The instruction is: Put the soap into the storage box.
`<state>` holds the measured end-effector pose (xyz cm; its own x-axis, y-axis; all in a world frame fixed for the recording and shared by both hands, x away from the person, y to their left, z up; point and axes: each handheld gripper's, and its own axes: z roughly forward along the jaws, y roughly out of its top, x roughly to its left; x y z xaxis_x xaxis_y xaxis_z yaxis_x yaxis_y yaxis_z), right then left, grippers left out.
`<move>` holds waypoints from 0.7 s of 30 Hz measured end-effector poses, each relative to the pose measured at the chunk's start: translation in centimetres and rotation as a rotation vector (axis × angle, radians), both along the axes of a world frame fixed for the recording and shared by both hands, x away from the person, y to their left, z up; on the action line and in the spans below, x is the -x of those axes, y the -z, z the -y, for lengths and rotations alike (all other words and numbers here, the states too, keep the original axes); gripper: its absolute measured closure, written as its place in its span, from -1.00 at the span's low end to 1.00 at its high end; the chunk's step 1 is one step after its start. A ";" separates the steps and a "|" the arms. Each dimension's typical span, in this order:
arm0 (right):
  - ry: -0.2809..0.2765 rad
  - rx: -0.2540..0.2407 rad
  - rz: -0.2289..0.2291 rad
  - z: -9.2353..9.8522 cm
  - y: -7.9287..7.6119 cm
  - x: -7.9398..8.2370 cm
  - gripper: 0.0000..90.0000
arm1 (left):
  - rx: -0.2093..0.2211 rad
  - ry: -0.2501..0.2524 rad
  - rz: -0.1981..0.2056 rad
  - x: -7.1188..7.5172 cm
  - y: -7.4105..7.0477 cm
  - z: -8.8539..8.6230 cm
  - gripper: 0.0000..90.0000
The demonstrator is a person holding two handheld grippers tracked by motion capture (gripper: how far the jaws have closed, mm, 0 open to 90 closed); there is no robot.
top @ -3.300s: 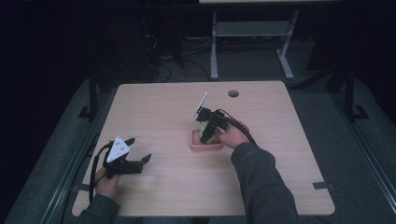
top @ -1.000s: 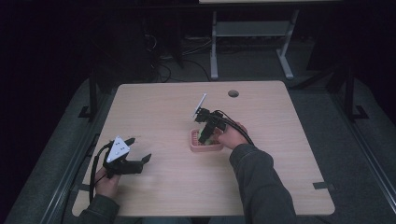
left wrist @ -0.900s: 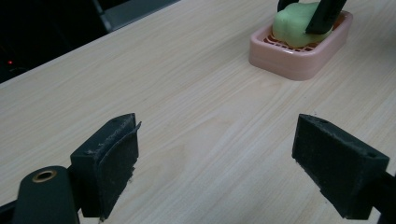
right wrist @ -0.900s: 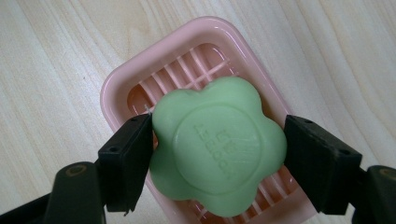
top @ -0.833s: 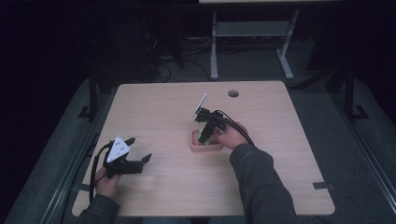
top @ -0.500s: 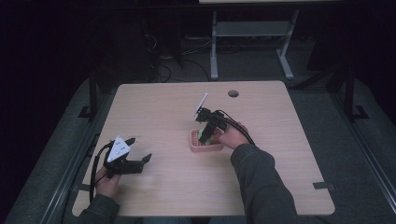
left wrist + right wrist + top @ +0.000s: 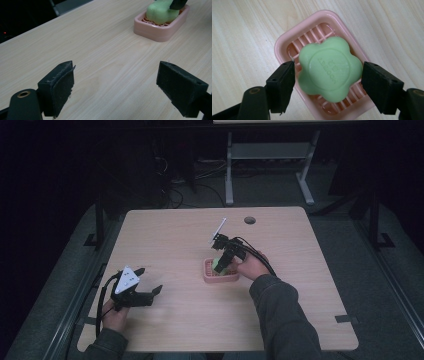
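Observation:
A green flower-shaped soap (image 7: 329,70) sits slightly raised and tilted in a pink slatted soap dish (image 7: 283,43) at mid-table. My right gripper (image 7: 328,85) points down over the dish (image 7: 220,277), its jaws pressed against the two sides of the soap (image 7: 218,265). My left gripper (image 7: 151,279) rests near the table's front left, open, with bare wood between its jaws. In the left gripper view the left gripper (image 7: 115,82) faces the dish (image 7: 160,32) and the soap (image 7: 160,13) from a distance.
The light wooden table (image 7: 165,235) has a round cable hole (image 7: 249,220) near its far edge. A metal desk frame (image 7: 230,170) stands on the dark floor behind. A sleeve (image 7: 280,315) crosses the front right of the table.

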<state>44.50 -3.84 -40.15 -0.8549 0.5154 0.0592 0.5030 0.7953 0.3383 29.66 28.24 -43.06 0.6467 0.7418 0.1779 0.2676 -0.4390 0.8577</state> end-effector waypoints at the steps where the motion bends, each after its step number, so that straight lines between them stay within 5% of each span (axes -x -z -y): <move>1: 0.003 -0.006 0.002 0.1 -0.1 0.1 -0.40 | 0.003 -0.001 0.000 0.0 0.0 0.0 -0.69; 10: 0.017 -0.051 0.022 1.3 -1.2 0.6 -0.38 | 0.007 -0.004 -0.001 0.0 0.1 0.0 -0.69; 21: 0.039 -0.050 0.028 2.8 -1.8 1.1 -0.39 | 0.005 -0.003 -0.001 0.1 0.1 0.0 -0.69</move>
<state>43.44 -6.65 -38.33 -0.8357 0.5456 0.0619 0.5231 0.7568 0.3918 29.60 28.24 -43.14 0.6448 0.7444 0.1736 0.2694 -0.4338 0.8598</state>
